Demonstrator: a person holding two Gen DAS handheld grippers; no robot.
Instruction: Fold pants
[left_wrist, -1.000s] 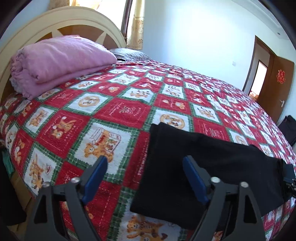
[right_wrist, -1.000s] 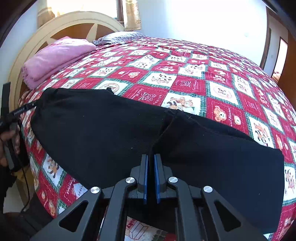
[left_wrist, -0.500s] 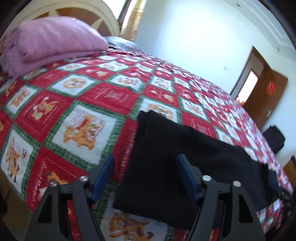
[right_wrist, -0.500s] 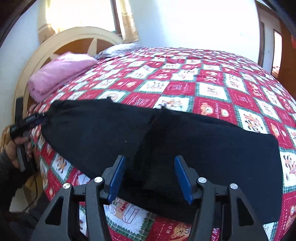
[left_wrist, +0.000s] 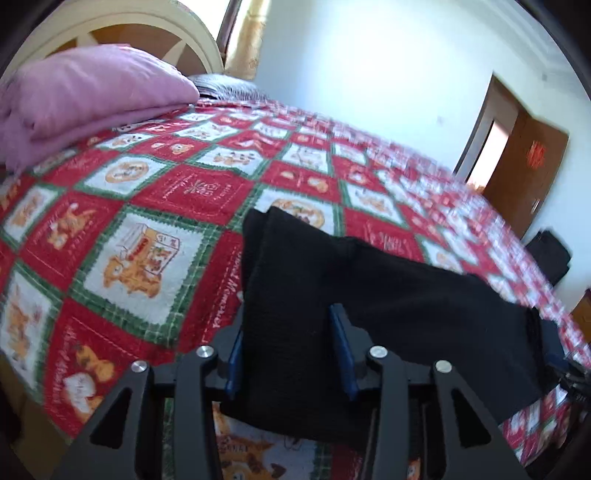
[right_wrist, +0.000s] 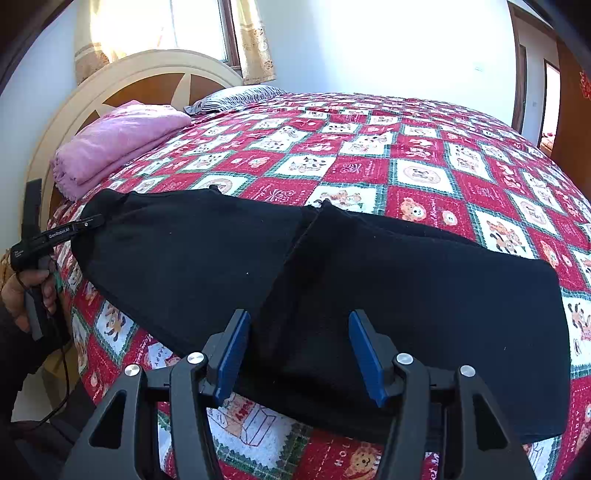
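Risk first: the left gripper (left_wrist: 288, 350) may pinch only the top layer of the black pants (right_wrist: 332, 288), since its jaws straddle a thick folded end, and the fold would slide apart when lifted. Its jaws have just been closing, narrowed around that end. The right gripper (right_wrist: 299, 354) stands half open over the near edge, holding nothing. The pants lie across the bed (right_wrist: 424, 155) ahead.

Pants (right_wrist: 332, 288) on bed (right_wrist: 424, 155) (near edge)
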